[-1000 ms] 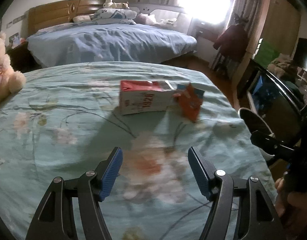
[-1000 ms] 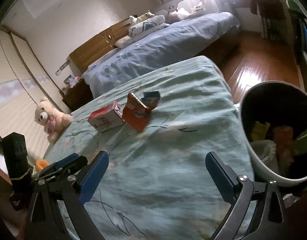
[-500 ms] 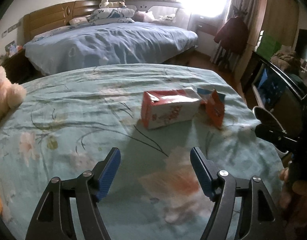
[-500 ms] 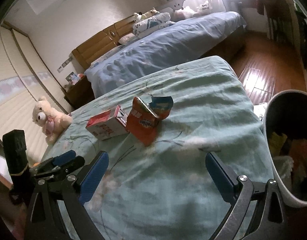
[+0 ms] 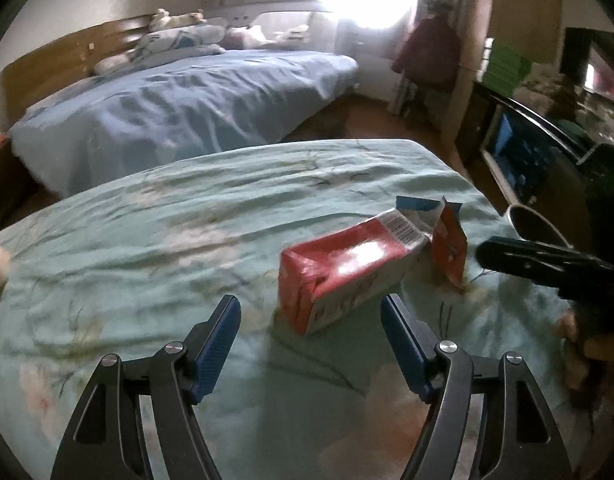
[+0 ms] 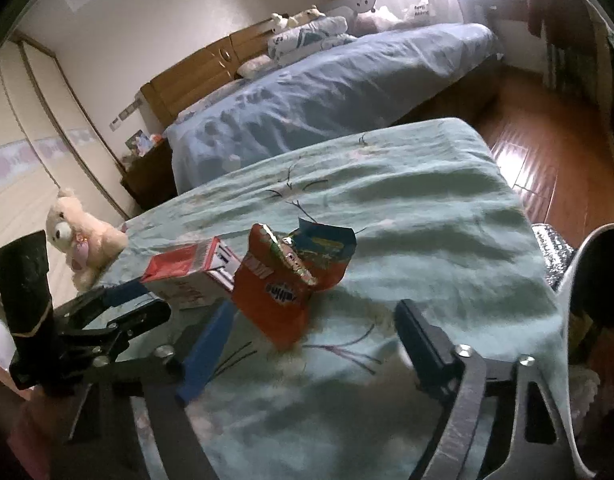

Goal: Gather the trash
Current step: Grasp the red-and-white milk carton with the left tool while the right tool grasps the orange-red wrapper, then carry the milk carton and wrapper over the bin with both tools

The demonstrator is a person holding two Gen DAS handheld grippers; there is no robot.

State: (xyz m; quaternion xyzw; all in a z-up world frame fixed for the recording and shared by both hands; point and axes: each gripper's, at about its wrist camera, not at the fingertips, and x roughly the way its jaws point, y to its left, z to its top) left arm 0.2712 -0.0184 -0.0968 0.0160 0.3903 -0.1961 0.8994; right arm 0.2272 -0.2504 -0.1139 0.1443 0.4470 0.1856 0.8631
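The left gripper [image 5: 311, 322] hangs with its jaws spread and nothing between the blue pads; the red-and-white carton [image 5: 349, 274] lies on its side just past the fingertips, at about twelve o'clock from them, tipped slightly toward one o'clock. The right gripper [image 6: 311, 328] is also unclenched, though its jaws have just been narrowing; the torn orange snack bag [image 6: 277, 296] stands crumpled at about eleven o'clock from its fingertips, near the left pad but, as far as I can tell, not pressed by it.

Both pieces of trash sit on the teal floral bedspread [image 5: 179, 216], touching or nearly touching each other, the bag at the carton's three o'clock in the left wrist view.

The step in hand looks like the approach: each gripper lining up on its own piece, nothing lifted yet. Next, the left jaws need to straddle the carton across its narrow width and close; the right must centre on the bag before squeezing, since the thin foil will likely crush and slip. Then both go to the white bin [image 6: 575, 272] at three o'clock in the right wrist view, which already holds some rubbish.

Count: two grippers, one carton, one snack bag, one bin, one plush bear [image 6: 81, 236], two beds.
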